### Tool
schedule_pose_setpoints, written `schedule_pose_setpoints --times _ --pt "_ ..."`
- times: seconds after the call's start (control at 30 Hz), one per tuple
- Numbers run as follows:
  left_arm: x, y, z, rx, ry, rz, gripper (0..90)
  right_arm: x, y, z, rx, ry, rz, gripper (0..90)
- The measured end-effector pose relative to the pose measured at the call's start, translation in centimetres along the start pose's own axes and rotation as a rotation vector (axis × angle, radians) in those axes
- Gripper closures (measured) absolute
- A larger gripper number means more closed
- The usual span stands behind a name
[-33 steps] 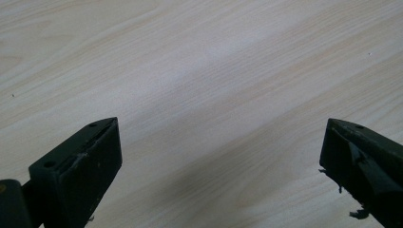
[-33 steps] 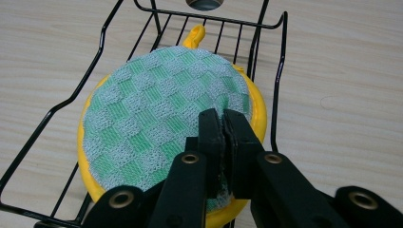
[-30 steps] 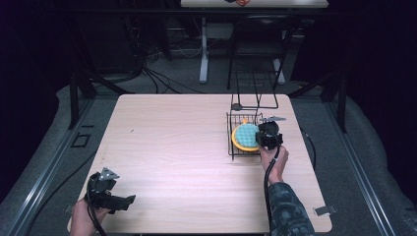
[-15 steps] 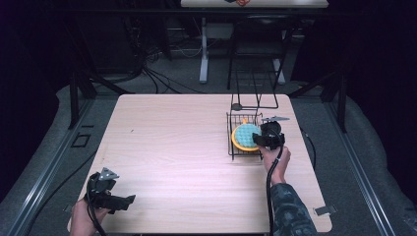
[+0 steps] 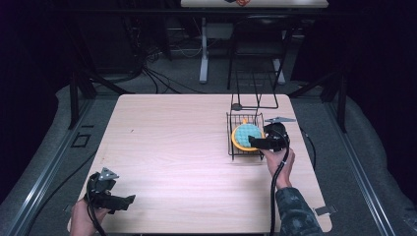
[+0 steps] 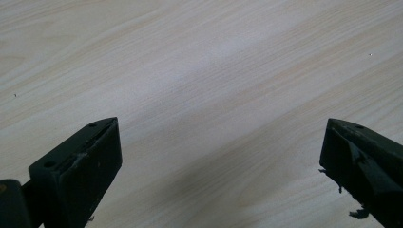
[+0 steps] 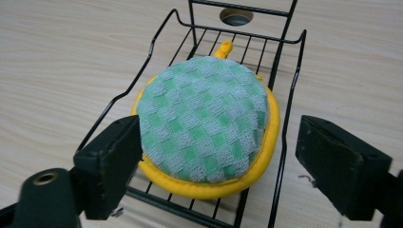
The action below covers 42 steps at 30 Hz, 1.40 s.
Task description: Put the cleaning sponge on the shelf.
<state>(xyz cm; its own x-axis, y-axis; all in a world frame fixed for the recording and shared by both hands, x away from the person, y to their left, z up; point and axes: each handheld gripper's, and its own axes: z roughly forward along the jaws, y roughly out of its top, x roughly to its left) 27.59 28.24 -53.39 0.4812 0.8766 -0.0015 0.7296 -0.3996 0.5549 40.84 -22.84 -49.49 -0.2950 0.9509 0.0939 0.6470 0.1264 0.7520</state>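
Round green-and-yellow pot holder (image 7: 204, 128) lying inside black wire rack (image 7: 157, 47) on right side of desk (image 5: 172, 147). Right tool (image 7: 218, 166) released, jaws just opened, straddling pad's near edge without pressing. Left tool (image 6: 218, 156) spread wide over bare wood, holding nothing.

A round pot holder (image 7: 204, 121) is showing a green-and-grey checked top with a yellow rim, lying in a black wire rack (image 7: 285, 118) on a pale wood-grain table (image 5: 172, 142).
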Motion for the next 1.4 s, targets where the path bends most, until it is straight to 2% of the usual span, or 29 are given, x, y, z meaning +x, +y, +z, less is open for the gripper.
schedule_pose_setpoints --times 0.13,0.2,0.27,0.53,0.8,1.1,1.27,1.4 --pt "0.0 0.0 0.0 0.005 -0.004 0.001 0.2 0.2 -0.2 -0.6 0.027 0.032 -0.019 6.9" --pt "0.0 0.0 0.0 0.004 -0.004 0.001 0.2 0.4 -0.3 -1.0 0.044 0.049 -0.011 3.9" --pt "0.0 0.0 0.0 0.004 -0.004 0.001 0.2 0.5 -0.4 -1.7 0.046 0.059 -0.029 0.5" --pt "0.0 0.0 0.0 -0.003 -0.001 0.001 0.2 1.1 -0.7 -3.7 0.041 0.076 -0.067 0.0" --pt "0.0 0.1 0.0 -0.002 -0.014 0.002 0.2 1.3 -1.4 -6.5 0.06 0.081 -0.137 0.0" --pt "-0.1 0.1 0.0 -0.002 -0.014 0.002 0.2 0.8 -2.6 -9.2 0.043 0.088 -0.138 0.0" --pt "-0.1 0.1 0.0 -0.002 -0.014 0.005 0.2 0.2 -4.2 -10.3 0.061 0.079 -0.138 0.0" --pt "-0.1 0.1 0.0 0.0 -0.015 0.004 0.2 -0.4 -5.6 -10.8 0.081 0.061 -0.118 0.0"
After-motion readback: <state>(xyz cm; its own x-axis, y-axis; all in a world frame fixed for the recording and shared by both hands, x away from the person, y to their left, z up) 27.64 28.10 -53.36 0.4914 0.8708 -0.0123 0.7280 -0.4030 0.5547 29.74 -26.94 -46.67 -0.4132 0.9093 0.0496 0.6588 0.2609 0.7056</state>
